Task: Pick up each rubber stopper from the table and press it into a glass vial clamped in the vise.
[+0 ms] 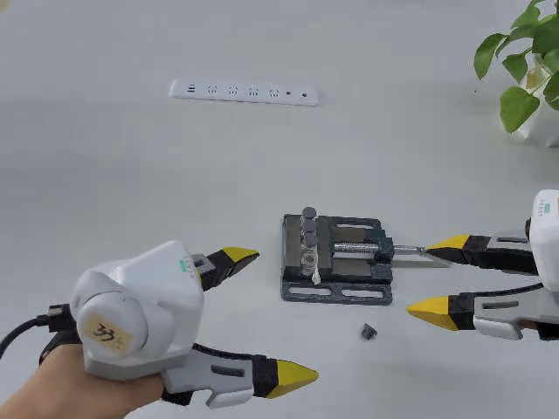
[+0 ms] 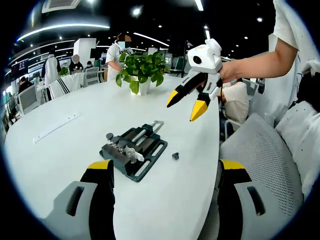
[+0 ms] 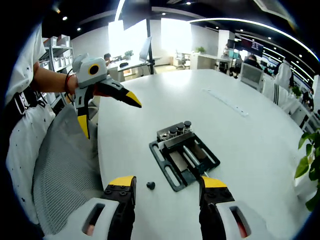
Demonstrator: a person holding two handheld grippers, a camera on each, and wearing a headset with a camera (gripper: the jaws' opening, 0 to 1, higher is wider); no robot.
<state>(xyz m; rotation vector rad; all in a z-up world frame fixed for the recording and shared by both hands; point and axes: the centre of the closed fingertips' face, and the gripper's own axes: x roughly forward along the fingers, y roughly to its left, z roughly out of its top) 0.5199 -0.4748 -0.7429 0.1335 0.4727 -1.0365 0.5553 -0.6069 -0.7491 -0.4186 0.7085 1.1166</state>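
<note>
1. So, the left gripper (image 1: 266, 316) sits low at the near left of the head view, held in a hand (image 1: 61, 393). Its yellow-tipped jaws are spread wide with nothing between them.
2. The right gripper (image 1: 439, 275) comes in from the right edge. It's gaping open and empty too, with its tips pointing toward the vise (image 1: 349, 262).
3. That vise lies flat on the white table (image 1: 131, 175), between the two grippers and touching neither. Its screw handle sticks out toward the right gripper.
4. A row of glass vials (image 1: 309, 244) is clamped at the vise's left end. The far ones wear dark stoppers (image 1: 309, 212), and the nearest look clear on top, though I can't tell much more than that.
5. One loose rubber stopper (image 1: 369, 331) lies on the table just in front of the vise's right corner. It's nearer the right gripper's lower jaw, but well clear of it.
6. Further back there's a white power strip (image 1: 244, 92), and a potted plant (image 1: 524, 70) in the far right corner.
</note>
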